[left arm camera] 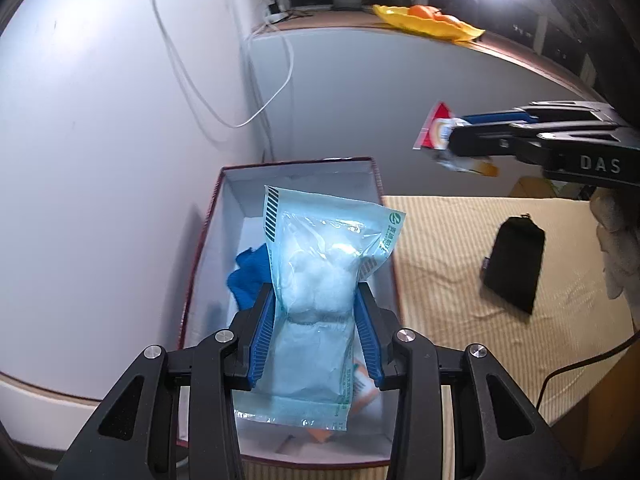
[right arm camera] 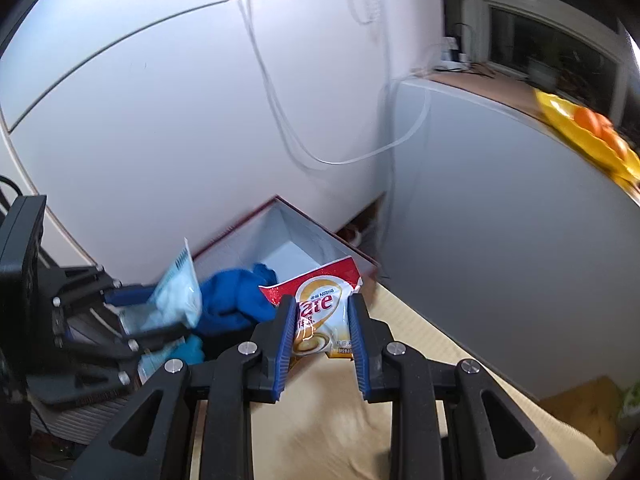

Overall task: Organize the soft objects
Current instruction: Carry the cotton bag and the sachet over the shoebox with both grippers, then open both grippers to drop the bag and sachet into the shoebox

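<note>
My left gripper (left arm camera: 316,300) is shut on a clear blue bag of cotton (left arm camera: 320,276) and holds it above the open red-rimmed box (left arm camera: 208,240). A blue cloth (left arm camera: 250,276) lies inside the box. My right gripper (right arm camera: 322,308) is shut on a red and white Nestle sachet (right arm camera: 318,308), held near the box's (right arm camera: 288,236) right edge. The right gripper also shows in the left wrist view (left arm camera: 452,144), with the sachet (left arm camera: 438,130). The left gripper with the cotton bag (right arm camera: 176,296) shows at the left of the right wrist view.
A black pouch (left arm camera: 514,264) lies on the striped beige cloth (left arm camera: 440,300) right of the box. White walls and hanging cables (left arm camera: 272,96) stand behind. A yellow dish with oranges (left arm camera: 428,20) sits on a ledge at the back.
</note>
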